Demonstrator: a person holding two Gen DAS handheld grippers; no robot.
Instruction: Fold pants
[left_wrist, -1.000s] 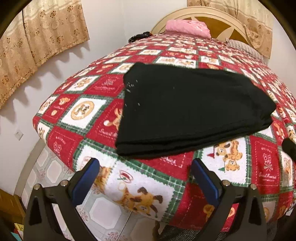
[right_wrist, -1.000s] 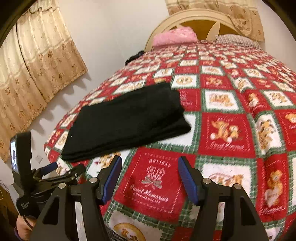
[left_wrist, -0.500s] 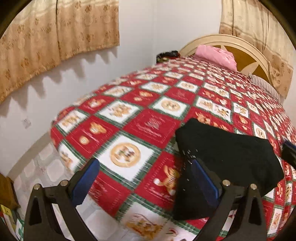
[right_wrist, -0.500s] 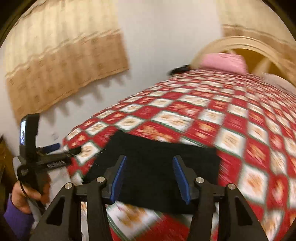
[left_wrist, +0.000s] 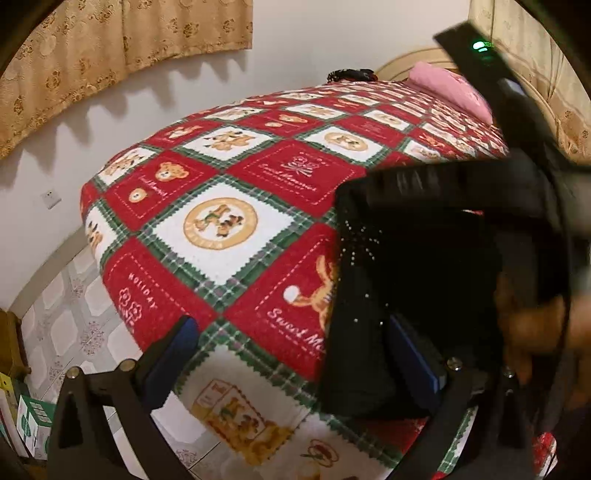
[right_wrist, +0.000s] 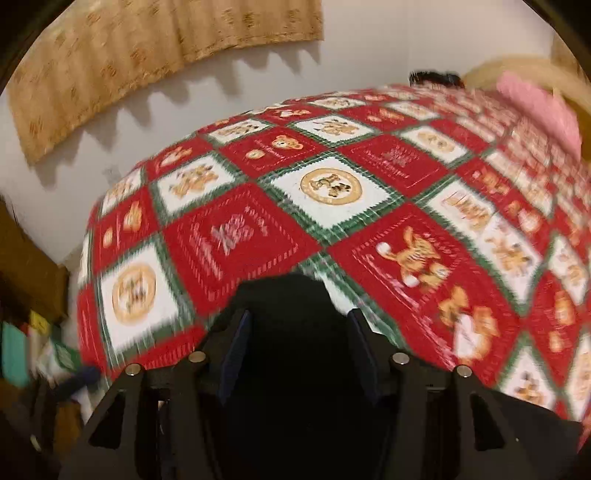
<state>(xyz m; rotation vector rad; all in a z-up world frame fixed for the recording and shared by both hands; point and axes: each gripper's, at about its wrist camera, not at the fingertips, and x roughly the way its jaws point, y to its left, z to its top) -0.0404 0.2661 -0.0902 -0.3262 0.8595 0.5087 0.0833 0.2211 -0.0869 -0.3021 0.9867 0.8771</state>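
A bed covered by a red, white and green checked blanket printed with teddy bears (left_wrist: 221, 221) filled both views, and everything else is placed from it. Behind its far side stood a pale wall with a tan patterned curtain (left_wrist: 122, 40) hanging above, and grey-and-white patterned floor tiles (left_wrist: 66, 325) lay below the blanket's near corner. A pink pillow (left_wrist: 450, 85) rested at the head end against a curved cream headboard (right_wrist: 517, 70), with a small dark object (left_wrist: 351, 75) at the blanket's far edge beside the wall.

The folded black pants (left_wrist: 424, 277) lay on the near part of the blanket, toward the foot end, their folded edge running across the red and white squares. In the right wrist view the same dark cloth (right_wrist: 295, 350) sat directly between the fingers, though that picture was blurred.

The right gripper (right_wrist: 299, 343) had its blue-padded fingers moderately apart with the pants lying between them; the pads were not pressed onto the cloth. Part of its black body with a green light (left_wrist: 480, 47) crossed the upper right of the left wrist view.

The left gripper (left_wrist: 295, 354) was spread wide, one blue pad (left_wrist: 181, 343) over the blanket's near edge and the other (left_wrist: 410, 362) against the black fabric, gripping nothing.
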